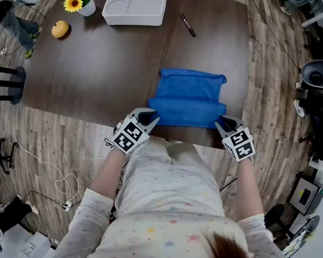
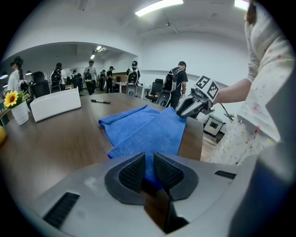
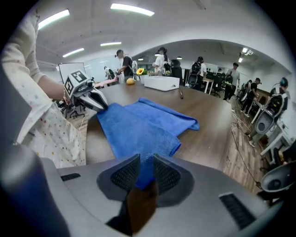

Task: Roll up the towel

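Bare table is found left of the towel and directly beyond it. Farther beyond the towel, the way is obstructed by a pen, a tray, a flowerpot and a yellow fruit.

Towel on the table, a corner in each claw

The left claw has the near-left corner between its jaws, the right claw the near-right. Beyond both claws, past the towel's far edge, lies a pen. Farther behind sits a tray, and left of that a flower pot and a fruit.
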The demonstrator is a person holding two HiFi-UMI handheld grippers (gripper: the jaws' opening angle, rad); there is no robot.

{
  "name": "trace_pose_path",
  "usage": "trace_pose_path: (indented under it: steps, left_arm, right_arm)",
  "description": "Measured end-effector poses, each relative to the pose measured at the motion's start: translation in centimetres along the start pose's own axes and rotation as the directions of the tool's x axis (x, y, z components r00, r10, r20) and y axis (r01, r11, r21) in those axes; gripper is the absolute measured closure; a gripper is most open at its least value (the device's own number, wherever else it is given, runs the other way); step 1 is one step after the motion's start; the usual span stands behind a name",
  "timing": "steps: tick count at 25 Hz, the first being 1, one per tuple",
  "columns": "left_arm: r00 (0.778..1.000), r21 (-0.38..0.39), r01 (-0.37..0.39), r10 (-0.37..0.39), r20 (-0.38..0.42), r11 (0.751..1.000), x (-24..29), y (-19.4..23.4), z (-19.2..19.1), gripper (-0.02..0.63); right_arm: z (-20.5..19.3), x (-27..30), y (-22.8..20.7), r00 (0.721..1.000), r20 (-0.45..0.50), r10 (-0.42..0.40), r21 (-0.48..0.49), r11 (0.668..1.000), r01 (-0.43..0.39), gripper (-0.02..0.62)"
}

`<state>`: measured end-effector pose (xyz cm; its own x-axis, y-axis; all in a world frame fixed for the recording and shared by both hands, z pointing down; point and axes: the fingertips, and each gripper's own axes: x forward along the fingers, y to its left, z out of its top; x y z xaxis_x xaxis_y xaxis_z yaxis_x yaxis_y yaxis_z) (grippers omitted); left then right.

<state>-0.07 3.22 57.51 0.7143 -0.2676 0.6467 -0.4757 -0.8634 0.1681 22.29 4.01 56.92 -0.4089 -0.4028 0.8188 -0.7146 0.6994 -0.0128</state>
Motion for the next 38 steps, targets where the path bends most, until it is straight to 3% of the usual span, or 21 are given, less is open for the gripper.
trace_pose_path:
  steps: [3,7,12,16,19,22,28,32,38]
  left_arm:
    - [0.999,0.009,-0.012,0.013,-0.035,1.000,0.4,0.1,-1.1,0.567]
    - [0.999,0.024,-0.042,0.042,-0.012,0.999,-0.5,0.1,-0.7,0.567]
    - [0.999,0.012,-0.027,0.027,0.034,1.000,-1.2,-1.4,-0.5,0.566]
    - [1.000,0.031,0.003,-0.003,0.000,1.000,-0.5,-2.7,-1.5,0.489]
    - [0.999,0.049,-0.006,0.009,-0.051,0.999,0.2,-2.6,-2.8,0.472]
    - [0.997,0.064,-0.033,0.037,-0.063,0.997,0.6,-2.0,-3.2,0.476]
    - [0.994,0.108,-0.074,0.081,-0.069,0.991,0.4,-1.2,-3.1,0.571]
    - [0.995,0.123,-0.054,0.063,-0.071,0.991,-0.1,-2.1,-3.3,0.575]
    - [0.997,0.079,0.001,0.005,-0.077,0.997,-1.9,-5.1,-4.7,0.575]
  right_arm:
    - [-1.1,0.6,-0.7,0.999,-0.032,-0.025,-0.012,1.000,0.025,0.503]
    - [-0.3,-0.6,-0.7,0.999,0.009,-0.035,-0.023,0.999,0.035,0.499]
    - [0.2,-1.8,1.7,0.998,0.059,0.029,-0.042,0.999,-0.026,0.494]
    - [-1.2,-0.7,3.0,0.998,0.002,0.060,-0.077,0.995,-0.059,0.442]
    - [-2.0,0.2,2.8,0.999,-0.025,0.037,-0.103,0.994,-0.040,0.442]
    - [-2.2,0.8,2.4,0.999,-0.033,0.015,-0.117,0.993,-0.019,0.471]
    - [-1.7,0.6,2.2,1.000,-0.026,-0.009,-0.132,0.991,0.005,0.560]
    - [-2.1,-0.3,3.0,1.000,-0.025,0.012,-0.126,0.992,-0.015,0.566]
    - [-4.0,-2.6,5.6,0.995,-0.059,0.079,-0.131,0.988,-0.086,0.568]
